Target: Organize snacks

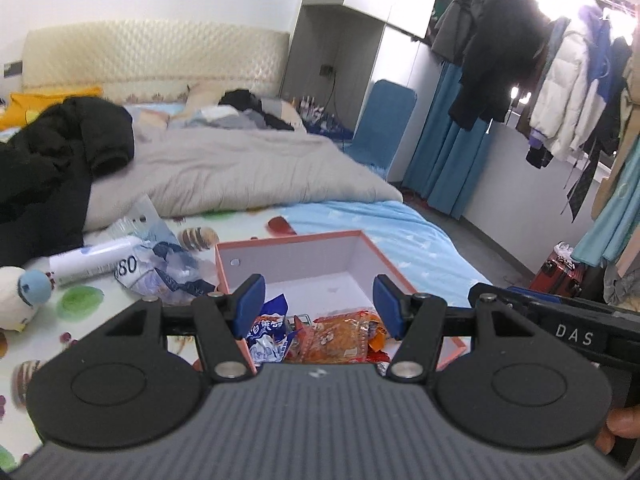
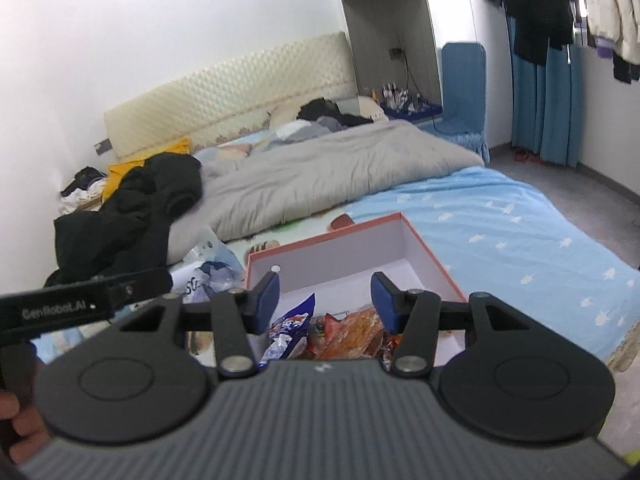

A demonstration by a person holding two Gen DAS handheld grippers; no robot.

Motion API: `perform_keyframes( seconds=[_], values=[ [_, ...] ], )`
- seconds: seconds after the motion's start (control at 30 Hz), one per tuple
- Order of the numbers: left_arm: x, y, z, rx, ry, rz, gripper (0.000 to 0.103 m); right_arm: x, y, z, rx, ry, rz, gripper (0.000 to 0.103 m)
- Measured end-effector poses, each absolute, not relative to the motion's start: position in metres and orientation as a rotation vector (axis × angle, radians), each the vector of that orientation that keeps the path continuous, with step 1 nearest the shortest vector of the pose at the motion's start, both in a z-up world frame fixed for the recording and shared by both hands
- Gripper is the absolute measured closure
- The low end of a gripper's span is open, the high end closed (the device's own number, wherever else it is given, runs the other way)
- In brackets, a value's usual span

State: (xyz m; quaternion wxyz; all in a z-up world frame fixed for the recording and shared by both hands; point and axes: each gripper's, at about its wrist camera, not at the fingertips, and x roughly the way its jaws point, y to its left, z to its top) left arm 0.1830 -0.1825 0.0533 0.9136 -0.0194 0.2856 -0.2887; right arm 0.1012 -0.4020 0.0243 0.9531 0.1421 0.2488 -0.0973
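Snacks [image 1: 340, 336] sit piled at near end of orange box [image 1: 288, 242] on bed. Left gripper [image 1: 318, 306] and right gripper [image 2: 325, 303] both hover above, jaws apart, empty.

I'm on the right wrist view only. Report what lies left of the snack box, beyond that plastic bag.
Observer: A white tube lies against the plastic bag on the printed sheet.
Operator: Go further left.
Observer: A white plush toy with a blue part sits past the tube, at the frame edge.
Operator: Check the left gripper's jaws.
Observer: The left gripper is open and holds nothing. The snacks in the box show between its jaws.
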Motion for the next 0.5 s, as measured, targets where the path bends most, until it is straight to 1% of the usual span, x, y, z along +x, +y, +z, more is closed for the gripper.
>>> perform_keyframes(
  seconds=[0.27,0.5],
  values=[
    [0.117,-0.161,0.063,-0.04,0.56,-0.589,0.038,0.047,-0.385,0.038,0.29,0.452,-0.2,0.05],
    [0.076,-0.145,0.053,-0.041,0.576,-0.568,0.038,0.014,-0.368,0.031,0.287,0.453,-0.177,0.05]
  ],
)
